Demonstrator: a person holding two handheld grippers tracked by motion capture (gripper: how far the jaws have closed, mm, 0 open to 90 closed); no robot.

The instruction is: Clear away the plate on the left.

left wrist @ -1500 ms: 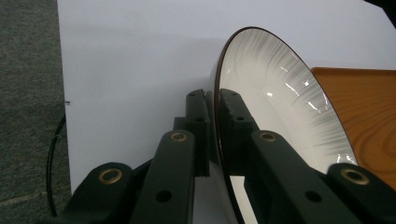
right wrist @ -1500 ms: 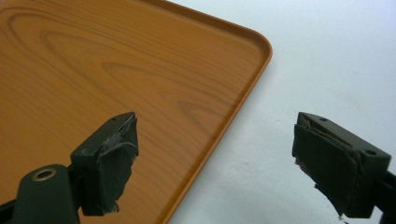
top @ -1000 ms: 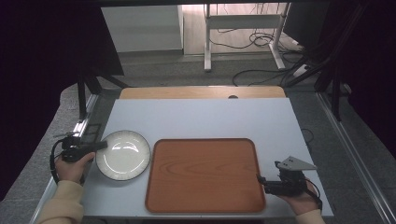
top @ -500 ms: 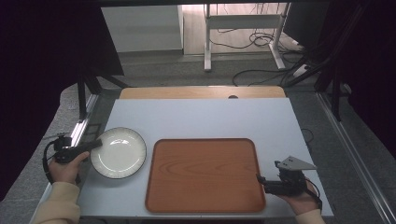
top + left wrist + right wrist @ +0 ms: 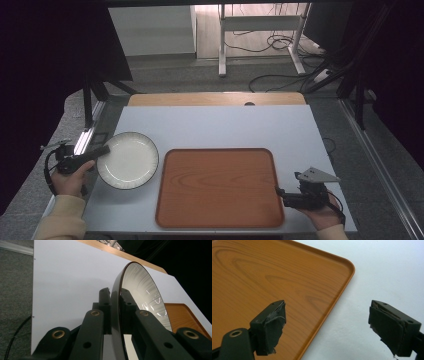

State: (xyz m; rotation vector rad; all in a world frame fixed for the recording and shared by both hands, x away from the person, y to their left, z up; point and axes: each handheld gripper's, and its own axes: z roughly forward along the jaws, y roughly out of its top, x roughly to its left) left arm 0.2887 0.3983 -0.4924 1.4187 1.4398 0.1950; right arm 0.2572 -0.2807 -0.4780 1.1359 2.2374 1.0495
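A white plate with a dark rim [image 5: 129,160] sits at the left of the white table, just left of the wooden tray [image 5: 220,187]. My left gripper [image 5: 102,151] is shut on the plate's left rim. In the left gripper view one black jaw lies on each side of the plate [image 5: 145,290] rim, with the left gripper [image 5: 115,293] pinching it. My right gripper [image 5: 280,192] stands open by the tray's right edge. In the right gripper view the right gripper [image 5: 327,315] straddles the edge of the tray [image 5: 274,272] with nothing held.
The white table top [image 5: 215,125] stretches bare behind the tray, with a wooden strip [image 5: 215,98] at its far edge. Metal rails [image 5: 90,135] run along the table's sides. Cables and a stand's legs [image 5: 260,50] lie on the floor beyond.
The left gripper has drawn the plate slightly to the left, off the tray's edge. The right gripper has kept still.
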